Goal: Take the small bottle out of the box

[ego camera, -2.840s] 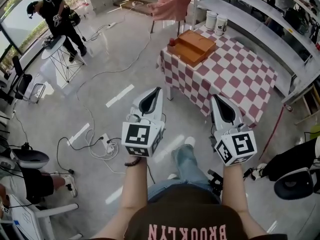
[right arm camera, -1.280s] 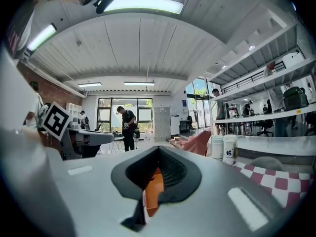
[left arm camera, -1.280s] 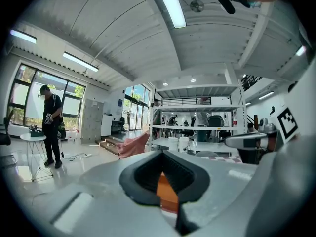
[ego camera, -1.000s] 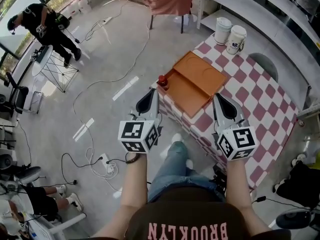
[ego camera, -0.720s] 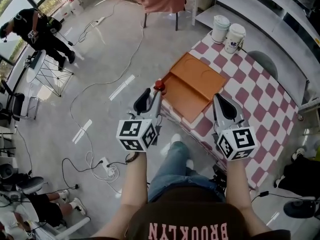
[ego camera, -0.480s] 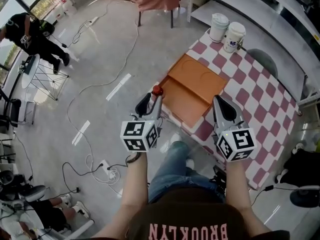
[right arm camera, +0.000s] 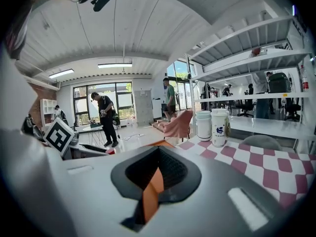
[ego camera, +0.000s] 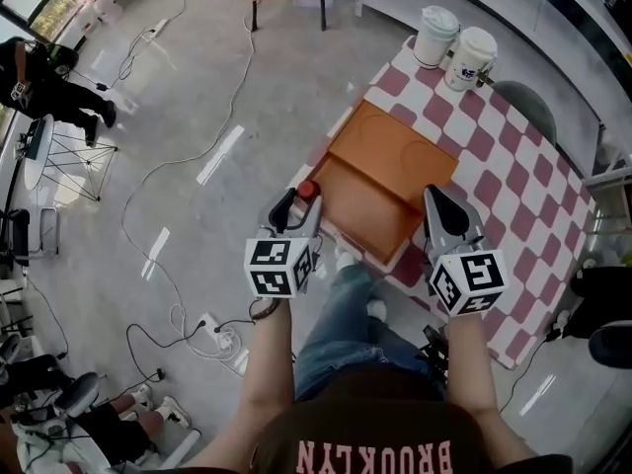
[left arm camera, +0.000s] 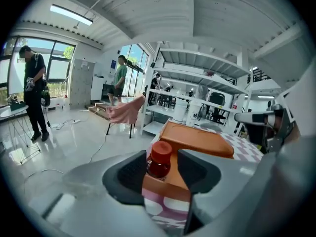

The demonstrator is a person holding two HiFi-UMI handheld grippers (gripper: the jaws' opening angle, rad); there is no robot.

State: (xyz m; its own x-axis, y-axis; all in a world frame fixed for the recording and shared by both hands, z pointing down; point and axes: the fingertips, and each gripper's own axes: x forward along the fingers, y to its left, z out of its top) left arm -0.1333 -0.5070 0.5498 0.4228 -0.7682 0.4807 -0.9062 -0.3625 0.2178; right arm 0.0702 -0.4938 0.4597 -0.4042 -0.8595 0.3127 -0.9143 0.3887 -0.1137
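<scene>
As left gripper [ego camera: 298,208] opens fingers [left arm camera: 129,176] round bottle [left arm camera: 159,160], right gripper [right arm camera: 155,179] is clenched; shirt [ego camera: 375,433]: BROOKLYN.

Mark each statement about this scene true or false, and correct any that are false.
1. The orange box lies open. True.
2. The small bottle has a blue cap. False: its cap is red.
3. Two white cups stand on the checked table. True.
4. The left gripper holds the bottle high above the box. False: the bottle stands at the box's corner, between this gripper's jaws. The jaws are opening and do not press on it.
</scene>
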